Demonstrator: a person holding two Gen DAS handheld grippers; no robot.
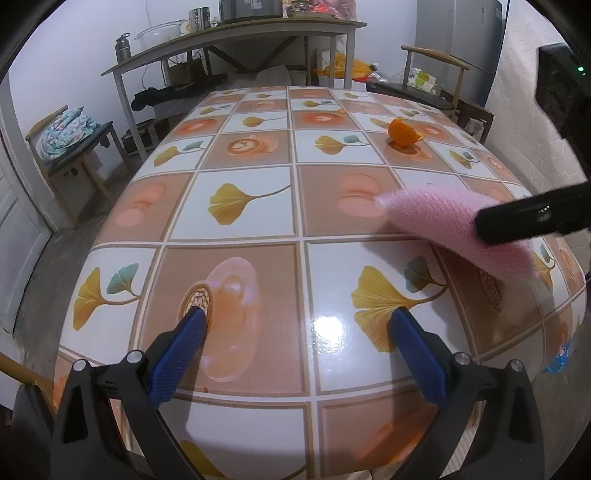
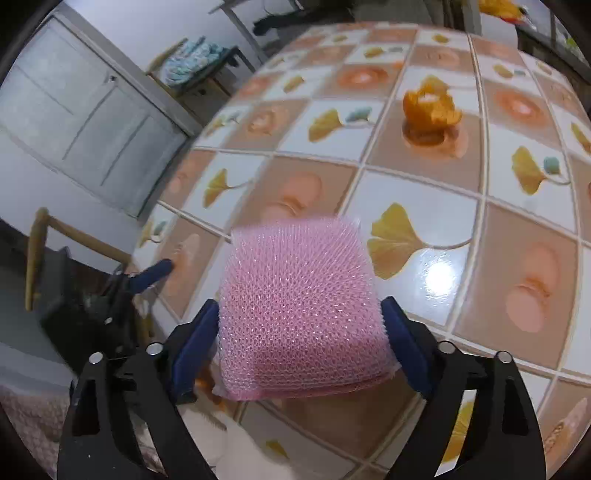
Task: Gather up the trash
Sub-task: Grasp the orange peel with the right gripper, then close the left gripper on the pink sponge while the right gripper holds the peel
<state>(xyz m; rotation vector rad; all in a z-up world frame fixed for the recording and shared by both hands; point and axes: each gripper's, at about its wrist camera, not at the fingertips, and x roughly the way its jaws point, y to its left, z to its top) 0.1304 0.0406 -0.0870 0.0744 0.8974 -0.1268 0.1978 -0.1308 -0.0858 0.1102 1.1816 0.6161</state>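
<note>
My right gripper (image 2: 299, 321) is shut on a pink foam net sleeve (image 2: 299, 306) and holds it over the near part of the tiled tablecloth (image 2: 424, 206). The sleeve also shows at the right of the left wrist view (image 1: 443, 218), with the right gripper's black body (image 1: 532, 218) on it. An orange peel (image 2: 430, 105) stands on the table farther back; it also shows in the left wrist view (image 1: 402, 133). My left gripper (image 1: 297, 321) is open and empty, low over the table's near edge. Its blue fingertip (image 2: 155, 273) shows at the left of the right wrist view.
Wooden chairs stand at the left (image 1: 70, 144) and far right (image 1: 432, 81) of the table. A shelf table (image 1: 236, 33) with pots and a flask stands behind. A white door (image 2: 85, 110) is at the left. A fridge (image 1: 465, 33) stands at the back right.
</note>
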